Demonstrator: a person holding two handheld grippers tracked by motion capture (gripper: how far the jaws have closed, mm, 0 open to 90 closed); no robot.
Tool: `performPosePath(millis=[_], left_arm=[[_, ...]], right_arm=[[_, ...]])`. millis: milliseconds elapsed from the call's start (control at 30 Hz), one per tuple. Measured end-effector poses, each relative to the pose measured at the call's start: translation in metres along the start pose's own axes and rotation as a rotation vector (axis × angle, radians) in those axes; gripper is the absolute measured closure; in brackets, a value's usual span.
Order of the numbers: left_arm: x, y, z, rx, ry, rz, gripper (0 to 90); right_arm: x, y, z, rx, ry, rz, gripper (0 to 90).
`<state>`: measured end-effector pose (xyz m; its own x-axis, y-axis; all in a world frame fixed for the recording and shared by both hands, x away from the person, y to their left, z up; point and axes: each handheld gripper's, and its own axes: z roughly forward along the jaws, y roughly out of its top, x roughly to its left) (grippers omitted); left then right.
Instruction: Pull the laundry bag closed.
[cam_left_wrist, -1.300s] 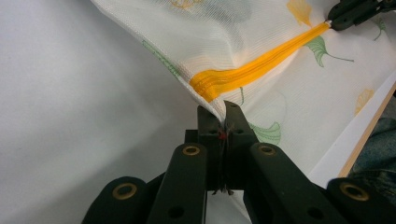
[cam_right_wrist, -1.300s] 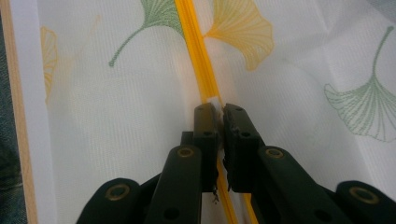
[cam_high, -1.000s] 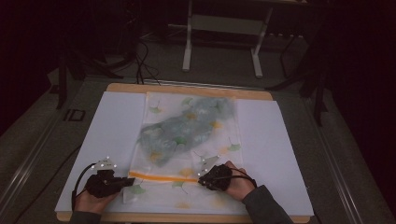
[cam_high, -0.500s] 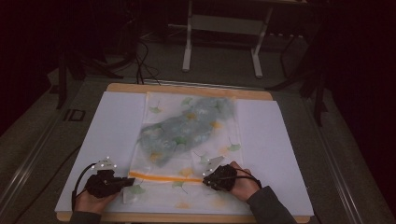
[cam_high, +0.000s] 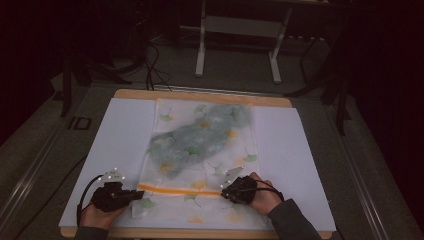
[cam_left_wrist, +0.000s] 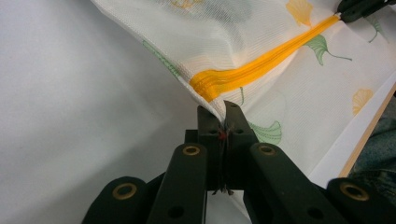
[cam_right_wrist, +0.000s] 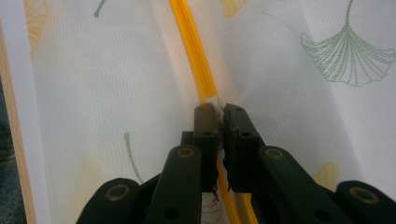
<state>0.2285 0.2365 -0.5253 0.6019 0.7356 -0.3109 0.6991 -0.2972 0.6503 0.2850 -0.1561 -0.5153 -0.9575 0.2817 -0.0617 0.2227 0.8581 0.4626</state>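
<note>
A white mesh bag (cam_high: 235, 150) printed with ginkgo leaves lies flat on the table, with a grey-green garment (cam_high: 195, 135) inside. An orange zip (cam_high: 180, 189) runs across its near end. My left gripper (cam_high: 135, 195) is shut on the bag's fabric at the zip's left end (cam_left_wrist: 205, 86), its jaws pinching the mesh (cam_left_wrist: 218, 112). My right gripper (cam_high: 225, 189) is shut on the zip pull (cam_right_wrist: 212, 100), right on the orange zip (cam_right_wrist: 194, 51), its jaws (cam_right_wrist: 218, 109) pressed together. The right gripper's tip (cam_left_wrist: 359, 7) also shows at the far end of the zip in the left gripper view.
The bag rests on a white sheet (cam_high: 120, 135) over a wooden table whose edge (cam_high: 200, 96) shows at the back. A metal stand (cam_high: 240, 45) and cables sit on the dark floor beyond. White sheet lies bare on both sides of the bag.
My right gripper has slid slightly to the right along the orange zip. The left gripper has kept its hold in place.
</note>
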Motion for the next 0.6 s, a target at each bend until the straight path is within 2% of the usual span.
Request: performPosePath(millis=[367, 600], left_arm=[[-0.0003, 0.0005, -0.0001, 0.004, 0.002, -0.002, 88.5], [0.0007, 0.0001, -0.0007, 0.002, 0.003, -0.001, 88.4]], right_arm=[[-0.0032, -0.0052, -0.0049, 0.022, -0.008, 0.0, 84.7], [-0.0045, -0.0086, -0.006, 0.016, -0.002, 0.008, 84.7]])
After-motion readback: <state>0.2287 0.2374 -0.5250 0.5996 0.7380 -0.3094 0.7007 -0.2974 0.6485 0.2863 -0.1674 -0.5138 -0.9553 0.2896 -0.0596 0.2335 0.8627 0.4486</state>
